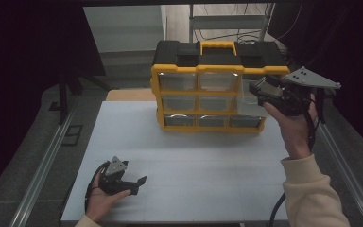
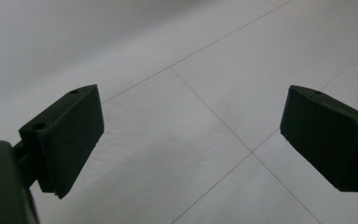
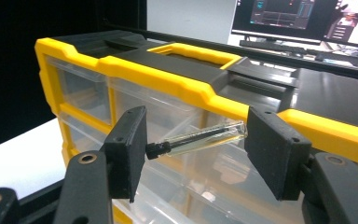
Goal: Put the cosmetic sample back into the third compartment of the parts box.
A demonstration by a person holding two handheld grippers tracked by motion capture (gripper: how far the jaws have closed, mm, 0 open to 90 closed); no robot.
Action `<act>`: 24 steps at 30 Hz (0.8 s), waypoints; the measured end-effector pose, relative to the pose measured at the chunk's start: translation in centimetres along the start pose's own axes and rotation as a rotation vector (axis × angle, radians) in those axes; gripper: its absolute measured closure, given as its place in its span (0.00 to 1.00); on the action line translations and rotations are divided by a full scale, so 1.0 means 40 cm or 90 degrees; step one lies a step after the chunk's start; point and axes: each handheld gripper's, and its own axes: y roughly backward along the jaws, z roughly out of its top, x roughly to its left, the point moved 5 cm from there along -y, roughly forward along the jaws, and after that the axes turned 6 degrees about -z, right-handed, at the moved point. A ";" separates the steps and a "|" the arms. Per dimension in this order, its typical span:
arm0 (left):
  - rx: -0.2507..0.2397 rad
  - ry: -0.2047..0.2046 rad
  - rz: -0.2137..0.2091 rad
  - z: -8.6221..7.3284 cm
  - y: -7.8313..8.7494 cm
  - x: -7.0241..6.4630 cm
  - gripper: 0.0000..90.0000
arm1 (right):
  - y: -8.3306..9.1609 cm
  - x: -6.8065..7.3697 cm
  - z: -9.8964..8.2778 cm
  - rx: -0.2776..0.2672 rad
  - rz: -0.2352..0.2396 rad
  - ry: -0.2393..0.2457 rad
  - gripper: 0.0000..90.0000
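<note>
A yellow and black drawer organizer [image 1: 201, 70] with clear drawers stands at the back of the white table [image 1: 194, 156]. My right gripper [image 1: 261, 92] is raised at its upper right corner, in front of a clear drawer that seems pulled out. In the right gripper view, the right gripper [image 3: 193, 150] is shut on a thin clear tube [image 3: 205, 136] with a black cap, held lengthwise between the pads, with the organizer [image 3: 168, 79] just behind. My left gripper [image 1: 138, 185] lies low at the table's front left, open, with bare table [image 2: 168, 56] between its fingers [image 2: 70, 135].
Metal rails run along both sides of the table. Behind the organizer are a shelf frame with cables and, in the right gripper view, a lit monitor [image 3: 303, 16]. Dark curtains hang on either side.
</note>
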 end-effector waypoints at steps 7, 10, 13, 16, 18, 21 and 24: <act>-0.001 0.002 0.001 0.001 0.000 0.002 0.08 | -0.004 -0.018 -0.006 0.011 -0.018 -0.001 0.45; 0.000 0.001 0.000 0.001 -0.002 0.002 0.08 | -0.006 -0.022 -0.009 0.018 -0.025 0.003 0.45; 0.001 0.001 -0.001 0.000 -0.002 0.002 0.08 | -0.009 -0.024 -0.009 0.025 -0.031 0.007 0.44; 0.001 0.000 -0.001 0.000 -0.002 0.002 0.08 | -0.013 -0.021 -0.007 0.041 -0.029 0.013 0.28; 0.001 0.001 -0.001 0.000 -0.002 0.002 0.08 | -0.015 -0.018 -0.006 0.049 -0.029 0.012 0.26; 0.000 0.002 -0.001 0.000 -0.001 0.002 0.08 | -0.011 -0.012 -0.003 0.041 -0.018 0.009 0.24; 0.000 0.003 -0.001 0.000 -0.001 0.003 0.08 | 0.001 -0.003 -0.002 0.022 -0.001 0.005 0.24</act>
